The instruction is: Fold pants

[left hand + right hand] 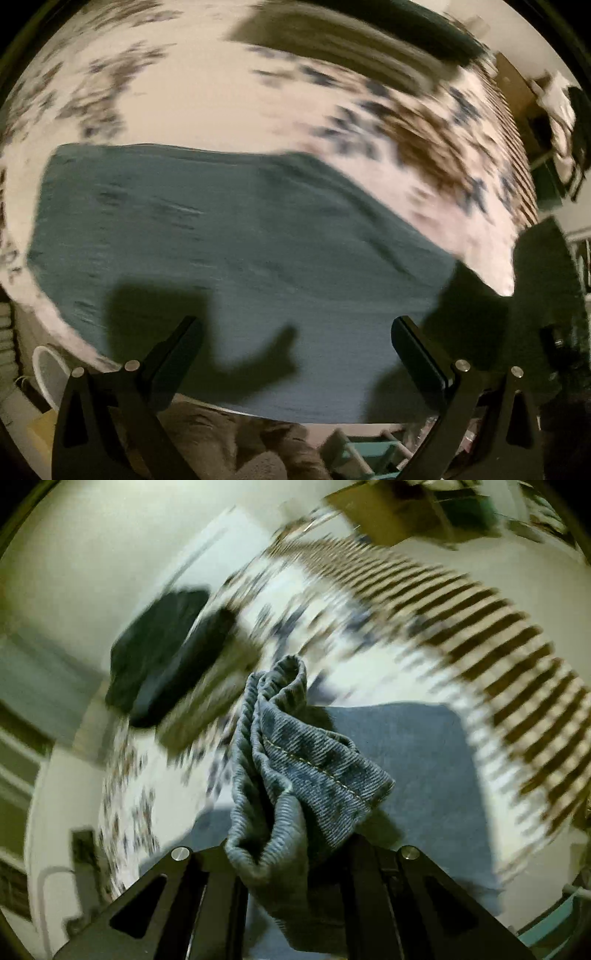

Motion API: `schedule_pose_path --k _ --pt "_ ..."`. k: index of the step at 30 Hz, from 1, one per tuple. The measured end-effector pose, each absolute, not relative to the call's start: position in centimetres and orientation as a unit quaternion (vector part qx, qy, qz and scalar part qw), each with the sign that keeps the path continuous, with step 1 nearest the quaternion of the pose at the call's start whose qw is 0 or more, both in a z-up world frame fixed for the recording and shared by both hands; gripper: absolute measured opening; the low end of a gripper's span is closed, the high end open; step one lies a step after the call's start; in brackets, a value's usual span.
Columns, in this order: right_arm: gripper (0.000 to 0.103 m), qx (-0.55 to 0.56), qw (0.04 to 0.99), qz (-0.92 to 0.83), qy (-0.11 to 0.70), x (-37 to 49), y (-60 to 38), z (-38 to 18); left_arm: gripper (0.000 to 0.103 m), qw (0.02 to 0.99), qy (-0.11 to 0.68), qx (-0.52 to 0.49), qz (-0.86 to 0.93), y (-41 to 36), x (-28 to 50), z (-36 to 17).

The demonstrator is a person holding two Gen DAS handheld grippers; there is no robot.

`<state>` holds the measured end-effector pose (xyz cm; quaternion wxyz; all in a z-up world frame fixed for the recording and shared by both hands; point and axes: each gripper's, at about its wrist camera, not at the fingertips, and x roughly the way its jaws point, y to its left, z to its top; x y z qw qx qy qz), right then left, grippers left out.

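Note:
Blue denim pants (229,240) lie spread flat on a white patterned bedspread (192,96) in the left wrist view. My left gripper (295,328) is open and empty above the pants' near edge. In the right wrist view my right gripper (295,849) is shut on a bunched hem of the pants (295,760) and holds it lifted above the flat part of the pants (417,746). The view is blurred by motion.
A dark folded garment (162,661) lies on the bed to the left; a dark item (354,33) lies at the far side. The bedspread has a brown striped border (498,635). A white bin (48,373) and a turquoise rack (365,450) stand below the bed edge.

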<state>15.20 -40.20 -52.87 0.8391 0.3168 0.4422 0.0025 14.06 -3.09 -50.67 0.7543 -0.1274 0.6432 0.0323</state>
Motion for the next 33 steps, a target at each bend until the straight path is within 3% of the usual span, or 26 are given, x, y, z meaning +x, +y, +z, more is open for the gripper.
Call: schedule_pose_path --k 6,8,9,10,12,15,21,24,26,28,31,33 --pt "0.009 0.24 0.813 0.07 0.525 15.8 -26.7 -59.0 0.103 0.758 0.637 -0.132 0.057 4.5 13.9 -51.5" --pt "0.016 0.195 0.802 0.08 0.558 15.9 -23.4 -60.8 0.103 0.757 0.637 -0.133 0.055 5.6 13.9 -51.7" --pt "0.029 0.163 0.794 0.075 0.581 16.1 -21.7 -62.0 0.103 0.756 0.638 -0.135 0.051 6.0 14.1 -51.9" --pt "0.049 0.152 0.787 0.078 0.593 16.0 -21.1 -62.6 0.103 0.756 0.638 -0.135 0.048 6.2 14.1 -51.8" --pt "0.065 0.167 0.76 0.11 0.619 16.2 -20.2 -63.6 0.103 0.755 0.639 -0.142 0.036 6.3 14.5 -51.9" --pt "0.074 0.223 0.75 0.148 0.605 15.4 -21.3 -61.7 0.103 0.754 0.638 -0.155 0.016 5.7 15.2 -51.8" --pt "0.078 0.287 0.743 0.086 0.598 13.4 -28.1 -59.4 0.103 0.742 0.649 -0.162 -0.04 2.0 16.7 -53.7" --pt "0.078 0.298 0.734 0.017 0.61 12.5 -32.2 -60.2 0.1 0.735 0.667 -0.113 -0.054 -1.0 17.1 -56.2" --pt "0.078 0.302 0.726 -0.026 0.617 11.8 -34.6 -61.0 0.08 0.727 0.678 -0.091 -0.062 -2.3 17.2 -57.4" --pt "0.078 0.308 0.716 -0.056 0.624 11.4 -36.6 -61.7 0.021 0.721 0.686 -0.069 -0.068 -3.5 17.1 -58.5" --pt "0.079 0.288 0.702 -0.09 0.645 11.9 -37.9 -62.5 0.011 0.744 0.662 -0.032 -0.082 -4.9 16.2 -58.0" --pt "0.086 0.252 0.697 -0.112 0.662 12.4 -37.6 -62.7 0.009 0.758 0.646 -0.017 -0.088 -5.1 15.4 -57.2"
